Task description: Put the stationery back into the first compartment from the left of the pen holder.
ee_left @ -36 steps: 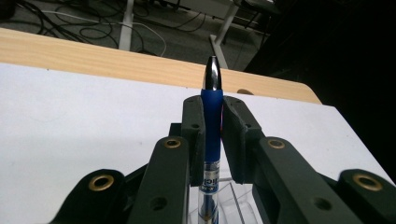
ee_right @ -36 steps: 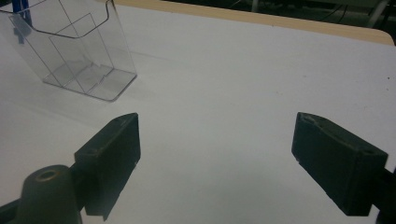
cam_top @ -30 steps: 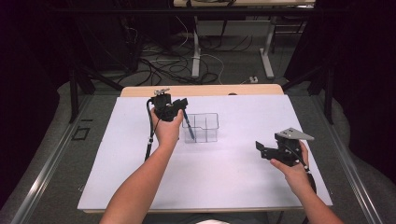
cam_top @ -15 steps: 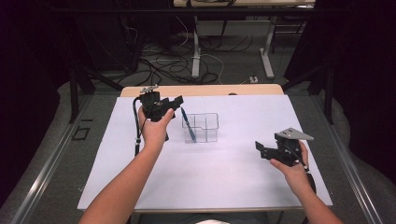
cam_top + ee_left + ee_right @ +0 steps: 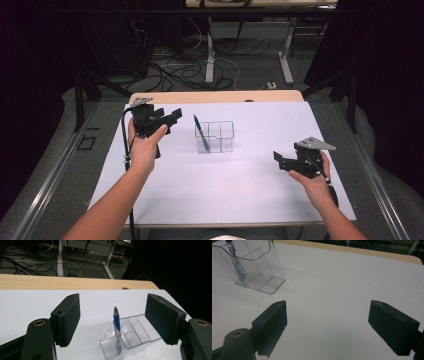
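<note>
High view: the left tool (image 5: pixel 172 116) is held off the counter (image 5: pixel 240 190), its jaws spread with nothing between them, having just been opening; the blue pen (image 5: pixel 201 133) stands tilted in the clear organizer (image 5: pixel 220 136), in the end compartment nearest that tool, just beyond its jaw tips and apart from them. Left gripper view: the pen (image 5: pixel 117 327) appears ahead of the tool and between the two spread jaws, well forward of the pads, its tip down in the organizer (image 5: pixel 135 336). The right tool (image 5: pixel 279 161) is held low near the counter's right edge, jaws spread and empty; from it the organizer (image 5: pixel 259 267) lies well apart, ahead and to its left, with the pen (image 5: pixel 235 261) in the farthest compartment.
</note>
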A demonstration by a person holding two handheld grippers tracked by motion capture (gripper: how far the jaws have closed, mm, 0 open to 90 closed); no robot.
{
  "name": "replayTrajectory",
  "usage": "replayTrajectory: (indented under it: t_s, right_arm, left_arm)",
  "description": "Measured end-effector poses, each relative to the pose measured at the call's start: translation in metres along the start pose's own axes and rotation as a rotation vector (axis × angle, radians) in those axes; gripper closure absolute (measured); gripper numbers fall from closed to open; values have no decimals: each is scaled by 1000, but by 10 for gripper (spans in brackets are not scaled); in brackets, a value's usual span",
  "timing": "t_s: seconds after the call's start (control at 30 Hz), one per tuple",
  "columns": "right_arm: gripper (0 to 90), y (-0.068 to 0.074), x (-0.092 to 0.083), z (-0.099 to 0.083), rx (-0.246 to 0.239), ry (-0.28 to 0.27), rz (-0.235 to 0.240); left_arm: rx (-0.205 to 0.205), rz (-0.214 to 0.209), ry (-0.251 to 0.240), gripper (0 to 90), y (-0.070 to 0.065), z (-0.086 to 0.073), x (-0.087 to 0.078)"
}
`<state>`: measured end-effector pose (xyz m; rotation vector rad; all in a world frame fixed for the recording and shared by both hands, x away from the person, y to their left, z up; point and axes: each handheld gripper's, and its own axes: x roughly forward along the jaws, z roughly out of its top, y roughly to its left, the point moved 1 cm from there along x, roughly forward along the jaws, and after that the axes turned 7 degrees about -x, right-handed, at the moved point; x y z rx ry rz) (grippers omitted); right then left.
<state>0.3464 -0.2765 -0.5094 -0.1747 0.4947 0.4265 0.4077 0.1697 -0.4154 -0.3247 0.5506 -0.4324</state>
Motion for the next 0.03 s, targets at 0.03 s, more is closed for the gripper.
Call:
replayTrajectory:
  t_s: [0.03]
  right_arm:
    - [155,0,1,0,-1,-1,1]
  left_arm:
    - [21,6,1,264,3,-2,-3]
